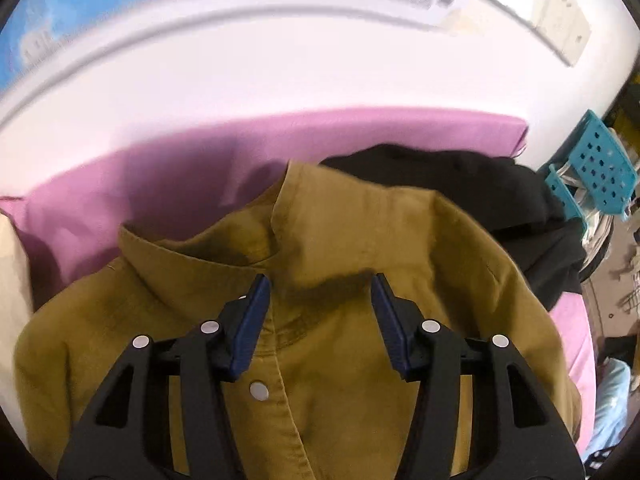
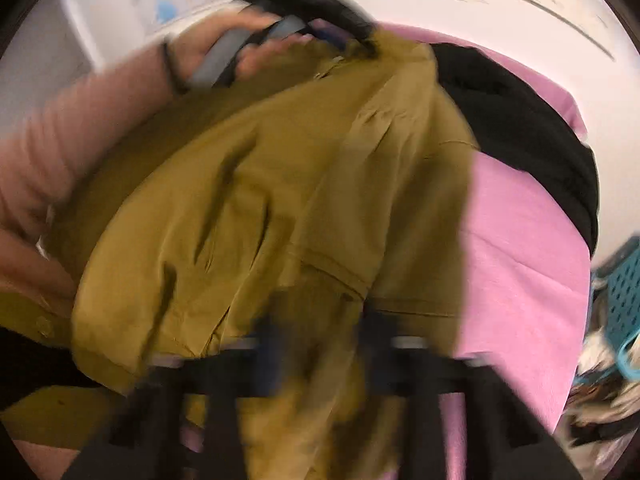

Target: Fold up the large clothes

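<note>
Here the mustard jacket (image 1: 344, 240) lies on the pink sheet (image 1: 168, 184) of the bed, collar toward its far edge, with the left gripper (image 1: 320, 300) directly over the collar, jaws parted and holding nothing. Further right, the right gripper (image 2: 320, 344) is blurred, its jaws apparently clenched on the jacket's near fabric; a black garment (image 2: 520, 120) lies by the far right edge.

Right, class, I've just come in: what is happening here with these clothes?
A person with a two-finger gripper in each hand is working on a mustard-brown button-up jacket lying on a pink sheet, with a black garment behind it. The left gripper hovers open over the collar. The right gripper, blurred, has jacket cloth between its fingers. No finished fold shows yet.
</note>
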`<state>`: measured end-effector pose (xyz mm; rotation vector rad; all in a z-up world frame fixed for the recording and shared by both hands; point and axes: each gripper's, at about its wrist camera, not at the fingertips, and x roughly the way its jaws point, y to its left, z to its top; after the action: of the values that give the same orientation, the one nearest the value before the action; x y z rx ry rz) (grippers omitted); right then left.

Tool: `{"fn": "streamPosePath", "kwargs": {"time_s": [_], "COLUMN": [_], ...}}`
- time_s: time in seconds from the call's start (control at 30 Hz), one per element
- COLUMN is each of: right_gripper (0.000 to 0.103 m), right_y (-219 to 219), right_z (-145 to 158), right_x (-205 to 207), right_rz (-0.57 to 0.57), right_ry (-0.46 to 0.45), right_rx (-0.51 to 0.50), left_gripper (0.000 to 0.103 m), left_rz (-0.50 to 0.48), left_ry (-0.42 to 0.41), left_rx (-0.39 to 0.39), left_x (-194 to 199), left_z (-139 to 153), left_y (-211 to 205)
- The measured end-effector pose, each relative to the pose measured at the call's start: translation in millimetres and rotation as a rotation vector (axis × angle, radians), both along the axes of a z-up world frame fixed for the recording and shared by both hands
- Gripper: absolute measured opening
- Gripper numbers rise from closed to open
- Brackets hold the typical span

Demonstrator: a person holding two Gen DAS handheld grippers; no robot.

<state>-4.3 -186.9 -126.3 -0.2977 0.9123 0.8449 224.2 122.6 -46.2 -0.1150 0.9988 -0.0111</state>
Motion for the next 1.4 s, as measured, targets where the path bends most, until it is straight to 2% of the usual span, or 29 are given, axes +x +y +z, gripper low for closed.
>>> {"fn": "streamPosePath", "kwargs": {"time_s": [0.07,0.1,0.17,0.23,0.27,0.33,0.37,0.43,0.5,0.57,0.67,0.77,0.9,0.97,1.0,1.07,1.1,1.17,1.2,1.27,1.33,1.4], "right_gripper": [0.009,0.008,0.007,0.007,0.007,0.009,0.014,0.022,0.057,0.067,0.088,0.096,0.097,0.096,0.096,0.093,0.09,0.09,0.09,0.091,0.092,0.092], "right_y": [-29.2,-52.2,-87.5,-114.0,-127.7,-151.3,-155.5,-159.2,-159.5,-172.5,-192.0,-201.5,-186.4,-169.0,-164.0,-166.2,-170.7,-171.1,-166.4,-146.0,-107.5,-72.6], "right_z": [26.1,45.9,72.5,83.7,83.0,67.0,55.0,25.4,1.4,-13.5,-13.8,-9.1,-13.5,-22.0,-22.7,-14.2,-0.8,26.7,38.7,47.3,34.6,11.5], "right_x": [9.1,17.0,33.7,54.9,69.6,98.4,114.7,130.7,140.0,136.1,106.2,61.0,10.9,-0.8,-3.0,-8.8,-18.5,-46.0,-63.3,-88.1,-103.0,-108.2], "right_rz": [-0.065,-0.128,-0.211,-0.31,-0.343,-0.395,-0.422,-0.496,-0.54,-0.563,-0.556,-0.498,-0.389,-0.38,-0.43,-0.498,-0.509,-0.503,-0.429,-0.255,-0.11,-0.033], "right_ry": [-0.032,-0.063,-0.096,-0.126,-0.112,-0.027,0.008,0.023,0.057,0.11,0.11,0.065,0.033,-0.036,-0.078,-0.097,-0.134,-0.245,-0.282,-0.273,-0.208,-0.137], "right_rx": [0.088,0.146,0.219,0.246,0.271,0.315,0.308,0.219,0.182,0.263,0.366,0.378,0.296,0.163,0.088,0.111,0.178,0.257,0.306,0.368,0.33,0.268], "left_gripper": [0.059,0.066,0.071,0.074,0.075,0.081,0.081,0.083,0.083,0.083,0.082,0.083,0.082,0.082,0.083,0.083,0.083,0.083,0.083,0.089,0.092,0.092], "left_rz": [-0.029,-0.045,-0.079,-0.135,-0.153,-0.225,-0.25,-0.319,-0.374,-0.415,-0.451,-0.464,-0.456,-0.449,-0.434,-0.401,-0.367,-0.298,-0.265,-0.175,-0.096,-0.039], "left_ry": [-0.044,-0.069,-0.111,-0.156,-0.164,-0.172,-0.173,-0.157,-0.12,-0.095,-0.077,-0.085,-0.089,-0.09,-0.091,-0.109,-0.126,-0.163,-0.177,-0.207,-0.215,-0.205], "left_rx": [0.049,0.072,0.099,0.114,0.117,0.129,0.149,0.141,0.121,0.108,0.064,0.033,-0.029,-0.035,-0.029,-0.014,-0.006,-0.001,0.004,0.028,0.073,0.097], "left_x": [-20.6,-32.4,-46.8,-75.6,-78.2,-102.4,-111.3,-134.0,-157.2,-171.6,-191.1,-206.4,-218.1,-220.6,-222.4,-229.0,-236.0,-252.5,-260.2,-280.1,-296.2,-308.7], "left_z": [16.6,25.1,39.2,55.7,61.5,72.6,68.5,59.5,52.2,38.0,29.3,29.2,30.2,28.0,27.7,31.1,34.6,42.0,45.5,49.3,47.1,41.8], "left_y": [-6.3,-10.3,-12.0,-24.2,-29.7,-39.0,-43.1,-62.2,-68.3,-81.9,-88.9,-88.8,-85.7,-87.2,-86.5,-80.7,-72.6,-51.1,-40.6,-13.3,9.2,28.1]}}
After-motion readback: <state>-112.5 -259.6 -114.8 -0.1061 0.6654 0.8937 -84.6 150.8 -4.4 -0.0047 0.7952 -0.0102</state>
